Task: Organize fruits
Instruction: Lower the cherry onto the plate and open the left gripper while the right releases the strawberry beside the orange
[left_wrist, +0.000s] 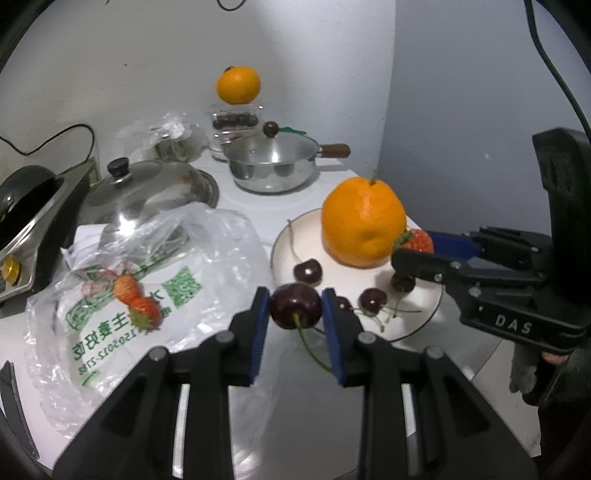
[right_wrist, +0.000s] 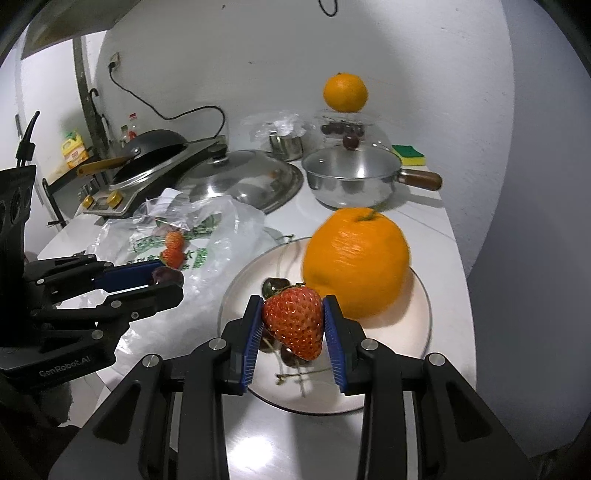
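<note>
Two grippers pinching: left gripper (left_wrist: 295, 308) glossy round cherry (left_wrist: 294, 308), right gripper (right_wrist: 293, 323) seeded conical strawberry (right_wrist: 293, 321).

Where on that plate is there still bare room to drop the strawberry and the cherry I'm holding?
The plate is bare along its right rim, beside and in front of the big orange. Its near-left part is crowded with loose cherries and stems. Off the plate, the counter between the orange and the saucepan is clear; the left is taken by the plastic bag.

Lidded saucepan (left_wrist: 271, 168), wok lid (left_wrist: 147, 184).
</note>
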